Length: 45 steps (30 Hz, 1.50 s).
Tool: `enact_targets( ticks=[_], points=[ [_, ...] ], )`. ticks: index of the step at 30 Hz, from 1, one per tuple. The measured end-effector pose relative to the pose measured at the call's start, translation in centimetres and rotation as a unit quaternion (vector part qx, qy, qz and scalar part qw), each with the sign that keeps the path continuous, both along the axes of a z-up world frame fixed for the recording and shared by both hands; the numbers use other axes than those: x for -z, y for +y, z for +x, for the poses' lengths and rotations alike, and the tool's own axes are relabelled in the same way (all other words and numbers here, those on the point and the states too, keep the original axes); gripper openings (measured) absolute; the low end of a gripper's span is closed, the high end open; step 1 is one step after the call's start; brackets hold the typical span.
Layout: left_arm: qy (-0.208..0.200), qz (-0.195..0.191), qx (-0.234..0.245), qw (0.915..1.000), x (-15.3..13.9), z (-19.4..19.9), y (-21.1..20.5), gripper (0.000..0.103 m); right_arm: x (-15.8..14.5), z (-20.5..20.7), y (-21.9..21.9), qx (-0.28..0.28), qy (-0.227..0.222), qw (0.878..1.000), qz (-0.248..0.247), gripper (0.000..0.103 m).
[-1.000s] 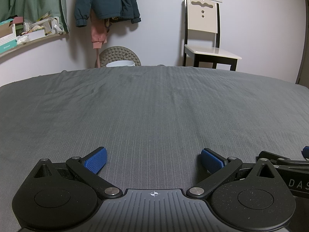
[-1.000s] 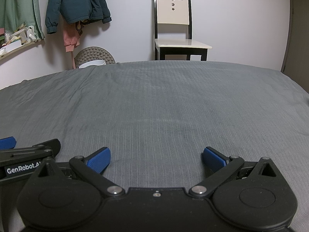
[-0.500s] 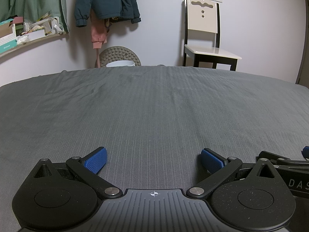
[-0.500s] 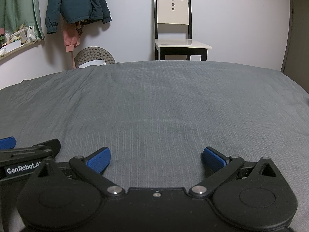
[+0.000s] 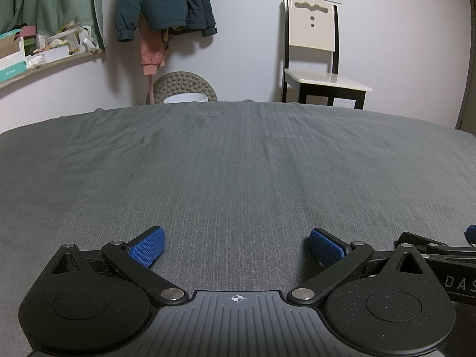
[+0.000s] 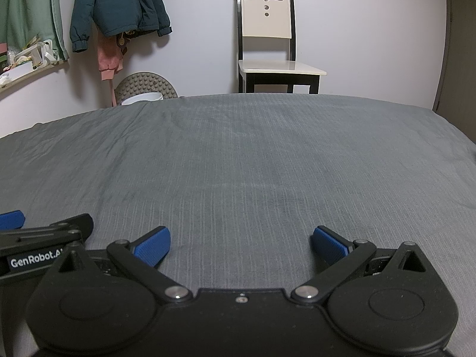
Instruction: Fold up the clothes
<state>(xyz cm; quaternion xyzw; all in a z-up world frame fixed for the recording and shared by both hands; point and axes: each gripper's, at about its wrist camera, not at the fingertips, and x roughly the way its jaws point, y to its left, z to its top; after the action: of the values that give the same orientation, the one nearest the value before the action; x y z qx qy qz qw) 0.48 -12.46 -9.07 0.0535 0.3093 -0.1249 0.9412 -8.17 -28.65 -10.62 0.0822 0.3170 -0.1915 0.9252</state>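
The left gripper (image 5: 237, 247) sits low over the grey bed cover (image 5: 238, 163), its blue pads (image 5: 148, 250) spread wide with nothing between them. The right gripper (image 6: 241, 247) is just beside it at the same height, its jaws also wide and holding nothing. Each gripper shows at the edge of the other's view. The cover lies flat with light wrinkles, and no garment to fold lies on it in either view. Beyond the bed, a cream chair (image 5: 315, 56) stands against the wall. To the left a dark teal jacket (image 5: 163, 3) and a pink garment (image 5: 152, 55) hang on the wall, above a round bumpy cushion (image 5: 181, 84).
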Motion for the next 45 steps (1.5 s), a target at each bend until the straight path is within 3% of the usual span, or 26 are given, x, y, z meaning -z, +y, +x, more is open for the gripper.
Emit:
enact_targets(
  ticks=[18,21,23,27,31,36,40,42,45],
  points=[
    [0.004,-0.003,0.001,1.0,-0.1,0.1,0.0,0.103,-0.1,0.1,-0.2,0.002,-0.001,1.0,0.002,0.103],
    [0.011,0.029,-0.016,0.9994,-1.5,-0.4,0.0,0.103,-0.4,0.2,-0.6,-0.002,-0.002,1.0,0.01,0.103],
    [0.001,0.034,-0.024,0.9991,-3.6,-1.6,0.6,0.103,-0.6,0.1,-1.1,-0.014,-0.003,1.0,0.013,0.103],
    [-0.069,-0.022,-0.012,0.9973,-11.6,-6.5,4.7,0.103,-1.2,-0.9,-2.8,-0.007,-0.018,1.0,0.023,0.103],
    [-0.148,-0.073,0.011,0.9862,-20.4,-12.4,10.8,0.103,-2.9,-3.5,-5.1,0.025,-0.062,0.996,0.055,0.103],
    [-0.229,-0.11,-0.002,0.9672,-29.4,-20.6,19.5,0.103,-6.0,-7.3,-6.8,0.023,-0.124,0.99,0.059,0.103],
    [-0.29,-0.041,-0.031,0.9557,-35.2,-27.8,24.5,0.103,-7.4,-9.0,-6.8,0.007,-0.145,0.989,0.008,0.103],
    [-0.298,0.0,-0.056,0.953,-37.6,-30.8,26.9,0.103,-7.5,-9.2,-6.3,0.003,-0.145,0.989,-0.024,0.103],
    [-0.291,0.03,-0.113,0.9496,-40.2,-35.4,31.2,0.103,-7.1,-9.0,-5.3,-0.013,-0.135,0.989,-0.053,0.103]
  ],
)
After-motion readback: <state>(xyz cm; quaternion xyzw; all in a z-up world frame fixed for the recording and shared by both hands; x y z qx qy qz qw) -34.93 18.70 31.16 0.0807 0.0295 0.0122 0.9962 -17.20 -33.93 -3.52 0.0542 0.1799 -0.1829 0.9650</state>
